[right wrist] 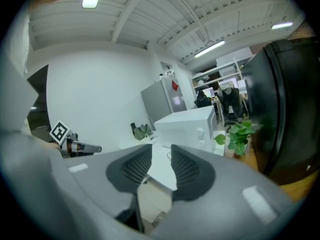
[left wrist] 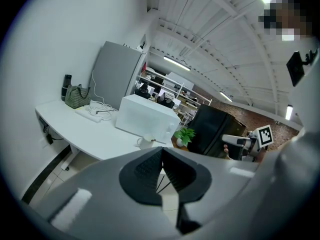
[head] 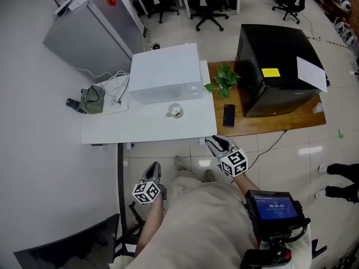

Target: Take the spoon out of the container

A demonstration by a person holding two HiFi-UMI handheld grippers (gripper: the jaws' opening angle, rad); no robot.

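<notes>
On the white table (head: 140,129), just in front of the microwave (head: 166,73), the cup (head: 175,111) stood upright. The spoon in it was too small to confirm. The left gripper (left wrist: 162,150) was held back from the table, jaws together with nothing between them. The right gripper (right wrist: 161,147) hovered near the table's corner, jaws partly apart and empty, well apart from the cup. A phone (head: 229,115) lay on the adjoining wooden table (head: 291,119).

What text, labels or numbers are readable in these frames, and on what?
Nothing legible.
Yellow label on the black cabinet: too small to read.
Blue screen low in the head view: print blurred.
Marker cubes: square patterns only, no words.
</notes>
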